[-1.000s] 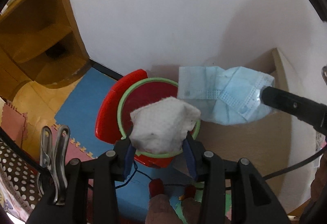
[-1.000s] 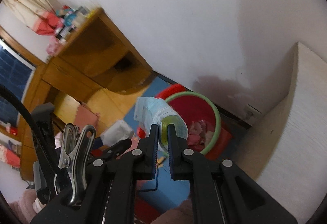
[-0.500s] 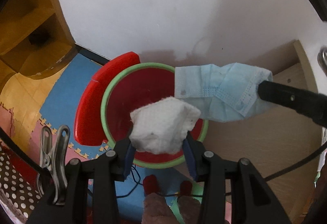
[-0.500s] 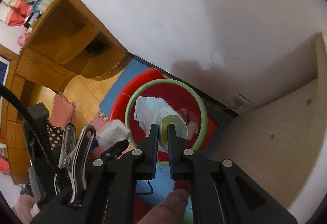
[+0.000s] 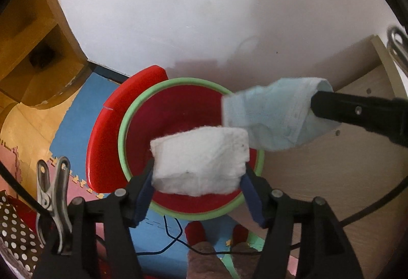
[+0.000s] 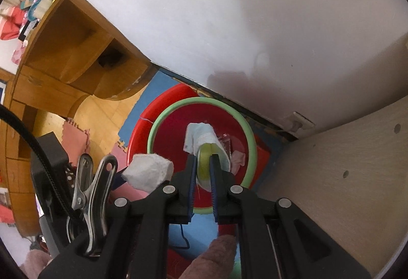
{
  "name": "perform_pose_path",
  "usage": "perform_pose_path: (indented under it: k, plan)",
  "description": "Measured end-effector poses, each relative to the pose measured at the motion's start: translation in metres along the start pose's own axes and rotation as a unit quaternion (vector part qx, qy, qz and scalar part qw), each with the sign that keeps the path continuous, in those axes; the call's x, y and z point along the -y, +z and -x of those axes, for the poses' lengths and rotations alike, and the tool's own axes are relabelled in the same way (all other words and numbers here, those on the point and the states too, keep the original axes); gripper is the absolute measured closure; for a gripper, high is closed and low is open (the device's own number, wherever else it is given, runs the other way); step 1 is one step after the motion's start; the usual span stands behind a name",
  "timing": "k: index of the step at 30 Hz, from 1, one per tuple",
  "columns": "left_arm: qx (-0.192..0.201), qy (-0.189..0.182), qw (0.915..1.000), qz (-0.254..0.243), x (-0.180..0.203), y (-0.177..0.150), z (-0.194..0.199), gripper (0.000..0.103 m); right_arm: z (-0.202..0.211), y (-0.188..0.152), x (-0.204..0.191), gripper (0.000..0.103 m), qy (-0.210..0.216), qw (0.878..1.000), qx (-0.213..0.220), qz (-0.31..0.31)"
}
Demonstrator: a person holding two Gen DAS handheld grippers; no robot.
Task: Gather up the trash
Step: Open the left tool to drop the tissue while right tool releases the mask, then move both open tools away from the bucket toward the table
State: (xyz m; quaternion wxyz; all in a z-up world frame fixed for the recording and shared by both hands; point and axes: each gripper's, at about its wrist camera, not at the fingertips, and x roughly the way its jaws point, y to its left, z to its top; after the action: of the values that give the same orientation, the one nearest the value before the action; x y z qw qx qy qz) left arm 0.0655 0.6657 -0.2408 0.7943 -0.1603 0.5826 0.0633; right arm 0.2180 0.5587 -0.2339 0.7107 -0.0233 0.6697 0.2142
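A red bin with a green rim [image 5: 122, 131] [image 6: 153, 131] stands open on the floor, its red lid [image 5: 107, 126] tipped back at the left. My left gripper [image 5: 197, 177] hangs over the bin's near side. Its jaws are opening, and a white tissue wad [image 5: 201, 164] [image 6: 149, 174] still spans the gap and touches both pads. My right gripper [image 6: 204, 164] is shut on a pale blue face mask [image 6: 204, 136] [image 5: 275, 121] with something yellow-green pinched in it, over the bin's mouth.
Pink scraps [image 6: 237, 159] lie inside the bin. A pale wooden panel [image 5: 331, 164] rises close on the right and a white wall behind. A brown wooden desk [image 5: 30, 49] stands left. Foam mats [image 5: 74, 121] and a black cable [image 5: 173, 235] cover the floor.
Both grippers have dropped closer to the bin, which now fills more of each view. The left jaws have spread and the tissue has widened between them. The mask stays pinched.
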Motion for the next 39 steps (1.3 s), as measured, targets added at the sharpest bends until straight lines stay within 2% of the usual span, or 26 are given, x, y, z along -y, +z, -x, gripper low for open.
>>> perform_pose_path:
  k: [4, 13, 27, 39]
  plan:
    - [-0.003, -0.001, 1.0, 0.005, -0.001, -0.001, -0.001, 0.037, 0.001, -0.002, 0.001, 0.085, 0.004, 1.0, 0.004, 0.0]
    - [0.001, -0.006, 1.0, 0.006, -0.001, -0.001, 0.002, 0.026, 0.01, -0.004, 0.001, 0.084, 0.015, 1.0, 0.016, -0.005]
    - [-0.001, 0.006, 0.9999, -0.01, 0.002, 0.0, 0.008, 0.024, 0.021, -0.007, 0.001, 0.084, 0.026, 0.999, 0.031, -0.01]
    - [0.021, 0.01, 0.9997, 0.002, 0.004, -0.008, 0.045, 0.024, 0.052, -0.023, -0.006, 0.084, 0.04, 0.997, 0.062, -0.016]
